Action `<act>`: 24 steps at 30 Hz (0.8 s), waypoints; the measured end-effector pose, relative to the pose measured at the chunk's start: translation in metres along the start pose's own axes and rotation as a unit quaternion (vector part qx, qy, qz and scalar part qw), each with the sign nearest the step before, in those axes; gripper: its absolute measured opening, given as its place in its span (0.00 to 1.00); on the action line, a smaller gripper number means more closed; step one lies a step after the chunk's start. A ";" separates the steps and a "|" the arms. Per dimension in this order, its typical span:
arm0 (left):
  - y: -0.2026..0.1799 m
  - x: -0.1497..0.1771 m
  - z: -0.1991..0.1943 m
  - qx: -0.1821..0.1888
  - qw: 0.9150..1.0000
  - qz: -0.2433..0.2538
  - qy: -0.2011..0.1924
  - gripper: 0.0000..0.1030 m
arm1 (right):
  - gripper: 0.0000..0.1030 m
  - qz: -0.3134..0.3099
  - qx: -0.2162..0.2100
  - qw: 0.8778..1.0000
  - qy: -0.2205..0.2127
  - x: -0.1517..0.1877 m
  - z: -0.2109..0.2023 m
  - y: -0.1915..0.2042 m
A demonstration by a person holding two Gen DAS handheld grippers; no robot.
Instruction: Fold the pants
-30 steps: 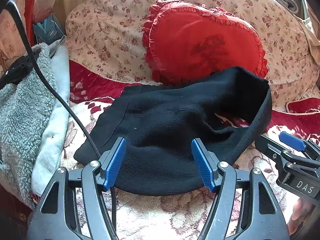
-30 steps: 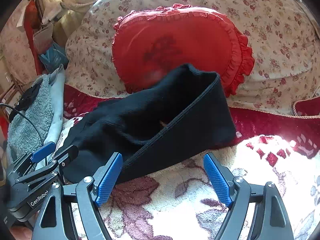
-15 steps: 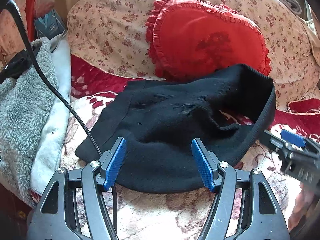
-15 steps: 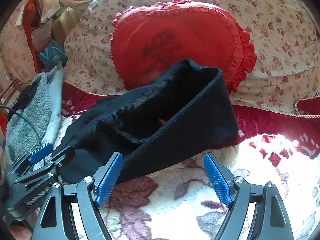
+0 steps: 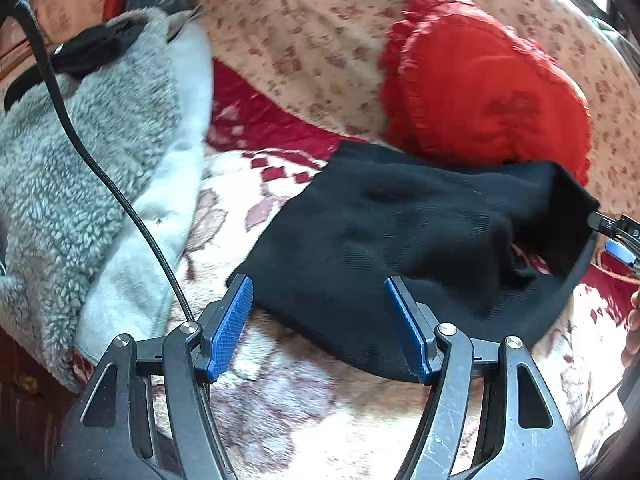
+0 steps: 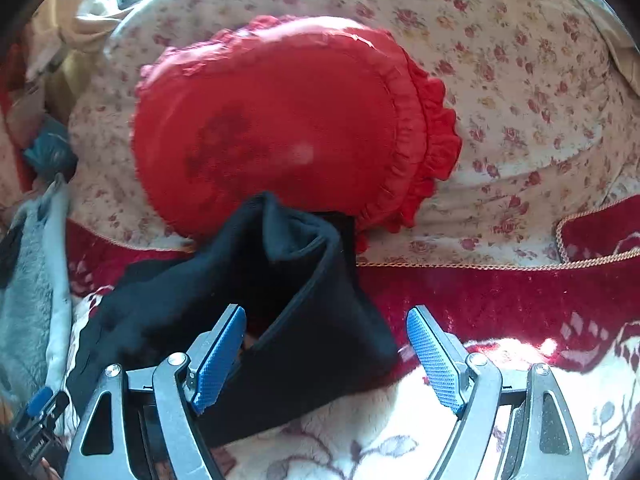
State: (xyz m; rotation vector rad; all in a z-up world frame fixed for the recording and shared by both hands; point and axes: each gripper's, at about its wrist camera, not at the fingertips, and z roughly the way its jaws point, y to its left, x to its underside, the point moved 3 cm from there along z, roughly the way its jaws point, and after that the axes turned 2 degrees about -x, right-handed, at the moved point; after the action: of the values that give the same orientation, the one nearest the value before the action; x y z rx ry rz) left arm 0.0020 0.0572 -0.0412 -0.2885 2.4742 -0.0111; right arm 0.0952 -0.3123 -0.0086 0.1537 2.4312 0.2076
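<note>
The black pants (image 5: 392,248) lie crumpled on the flowered bed cover (image 5: 288,400), with the waistband standing open toward the right. In the right wrist view the pants (image 6: 304,320) show the open waistband rising against the red pillow. My left gripper (image 5: 324,328) is open, with the pants' near left edge between its blue pads, apart from them. My right gripper (image 6: 324,356) is open, and the waistband's front wall stands between its pads. The right gripper's tip (image 5: 616,236) shows at the right edge of the left wrist view.
A red heart-shaped frilled pillow (image 6: 288,128) leans on a floral cushion (image 6: 520,60) behind the pants. A grey fleece garment (image 5: 72,184) lies at the left with a black cable (image 5: 120,200) across it. A red blanket band (image 6: 520,300) runs to the right.
Both grippers have moved forward to the pants. The right one now straddles the waistband, and the waistband has bunched up narrower. The left view has swung left.
</note>
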 end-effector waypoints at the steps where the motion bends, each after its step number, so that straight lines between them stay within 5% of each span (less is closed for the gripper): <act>1: 0.003 0.000 0.003 -0.003 1.000 -0.004 0.006 0.66 | 0.80 0.010 -0.007 1.000 0.006 -0.002 0.005 -0.003; 10: 0.003 -0.003 0.018 -0.007 1.000 -0.012 0.020 0.66 | 0.80 0.022 -0.010 0.999 0.026 0.004 0.023 -0.003; 13: 0.006 -0.002 0.030 0.004 0.999 -0.035 0.039 0.66 | 0.63 0.028 -0.011 0.999 0.029 0.003 0.030 -0.004; 15: 0.008 -0.002 0.040 0.011 0.997 -0.057 0.052 0.66 | 0.41 0.042 -0.018 0.998 0.033 0.002 0.038 -0.010; 21: 0.004 -0.009 0.052 0.025 0.996 -0.074 0.047 0.64 | 0.21 0.041 -0.040 0.998 0.026 0.009 0.034 -0.019; 24: -0.003 -0.010 0.050 0.030 0.997 -0.057 0.036 0.45 | 0.18 0.036 -0.044 0.998 0.020 0.021 0.023 -0.022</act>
State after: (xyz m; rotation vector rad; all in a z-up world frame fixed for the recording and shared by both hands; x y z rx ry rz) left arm 0.0408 0.0597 -0.0750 -0.4088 2.5213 -0.1446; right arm 0.0929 -0.3273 -0.0438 0.1993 2.4538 0.3517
